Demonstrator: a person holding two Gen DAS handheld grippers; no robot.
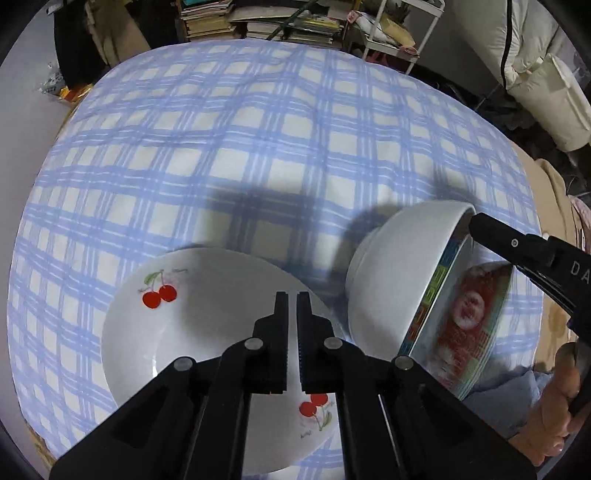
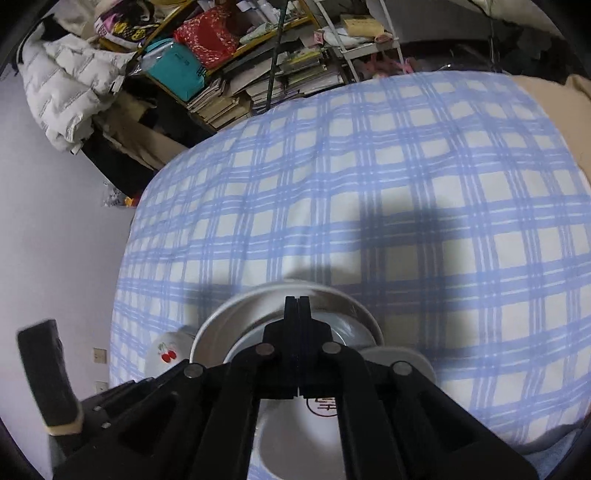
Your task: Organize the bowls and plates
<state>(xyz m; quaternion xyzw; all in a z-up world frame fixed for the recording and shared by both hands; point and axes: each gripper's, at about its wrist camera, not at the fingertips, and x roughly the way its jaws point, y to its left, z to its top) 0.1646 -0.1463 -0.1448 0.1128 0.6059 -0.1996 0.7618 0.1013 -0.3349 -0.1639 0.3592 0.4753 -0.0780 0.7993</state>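
Note:
A white plate (image 1: 207,302) with red cherry prints lies flat on the blue checked tablecloth (image 1: 258,129). My left gripper (image 1: 292,299) hangs over it, pointing steeply down, shut with only a slit between the fingers and nothing in them. To the right is a white bowl (image 1: 395,266) with a coloured inside, tilted on its side. My right gripper (image 1: 476,221) is shut on its far rim. In the right wrist view the shut right gripper (image 2: 297,301) sits on the bowl (image 2: 221,325), and the cherry plate (image 2: 166,347) peeks out at the left.
The cloth beyond the dishes carries only shadows. Stacks of books (image 1: 207,18) and a white rack (image 1: 388,33) stand behind the table. A white padded jacket (image 2: 62,96) hangs at the far left. A person's hand (image 1: 554,417) holds the right tool.

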